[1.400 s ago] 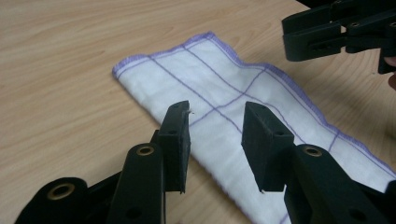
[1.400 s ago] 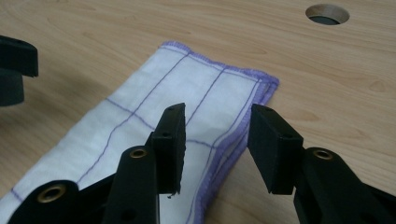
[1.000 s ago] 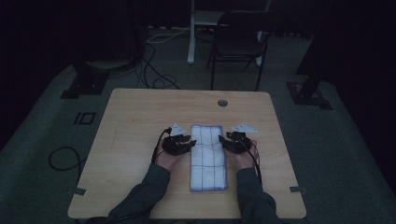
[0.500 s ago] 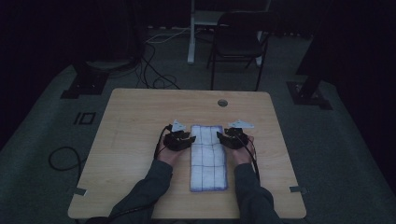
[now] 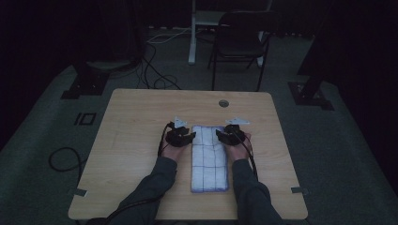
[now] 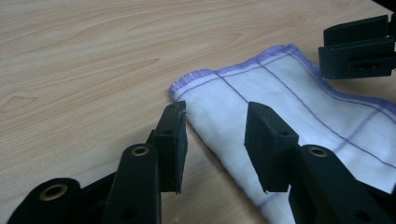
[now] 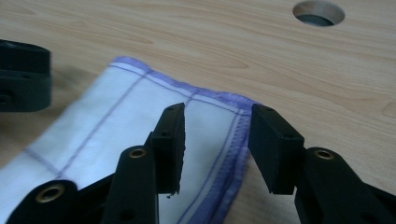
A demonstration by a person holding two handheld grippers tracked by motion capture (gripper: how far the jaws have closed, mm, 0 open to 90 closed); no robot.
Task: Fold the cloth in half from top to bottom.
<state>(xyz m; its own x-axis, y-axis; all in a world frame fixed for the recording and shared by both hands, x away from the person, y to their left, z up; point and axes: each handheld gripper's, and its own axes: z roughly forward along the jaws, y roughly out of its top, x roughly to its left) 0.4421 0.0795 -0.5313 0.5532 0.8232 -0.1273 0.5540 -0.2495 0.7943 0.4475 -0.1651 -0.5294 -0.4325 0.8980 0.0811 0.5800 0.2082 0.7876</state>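
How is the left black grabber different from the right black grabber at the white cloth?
The left black two-jaw gripper straddles the long left edge of the white folded cloth with purple lines; the right black two-jaw gripper straddles its long right edge. The left gripper's jaws have just been opening; the right's have not. Both stand open near the cloth's far corners, pads clear of it.

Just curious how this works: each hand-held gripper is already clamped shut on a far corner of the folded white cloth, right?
Not quite. Both gripper views show the left hand-held gripper and right hand-held gripper open, jaws straddling the cloth's far corners, not clamped.

left gripper (image 5: 190,136) just opening, right gripper (image 5: 219,135) agape
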